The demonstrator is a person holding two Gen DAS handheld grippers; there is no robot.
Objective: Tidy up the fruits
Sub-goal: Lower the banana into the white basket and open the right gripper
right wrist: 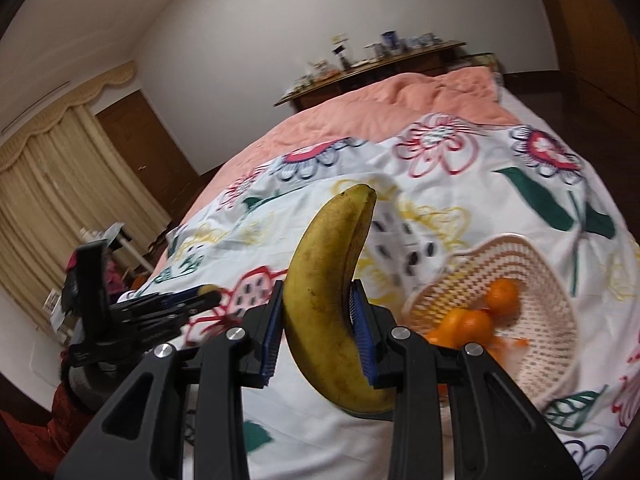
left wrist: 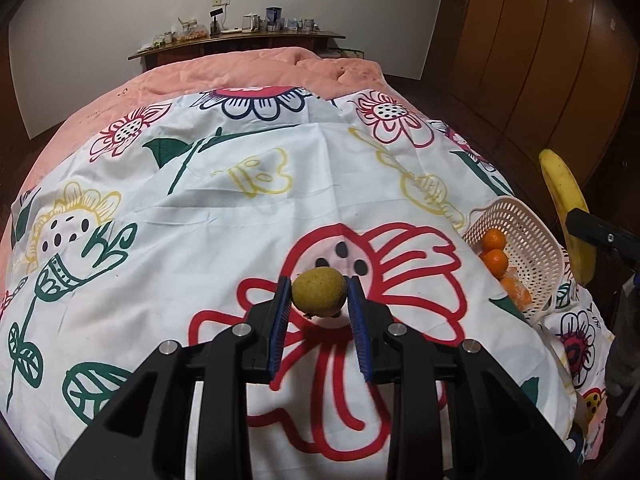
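Right gripper (right wrist: 314,334) fingers pinch a spotted yellow banana (right wrist: 330,300) upright; the cream woven plastic basket (right wrist: 532,316) of oranges lies lower right, nearer it. Left gripper (left wrist: 318,298) pinches a small greenish-brown round fruit (left wrist: 319,291).

You've got a white floral sheet (left wrist: 224,216) spread across the middle of the left wrist view, over a salmon-pink quilt (left wrist: 248,68) bunched toward the top. Above that, a wooden headboard shelf (left wrist: 240,42) carries small jars and a kettle. Brown wardrobe doors (left wrist: 560,60) fill your upper right. In the right wrist view, beige curtains (right wrist: 60,176) hang at left.
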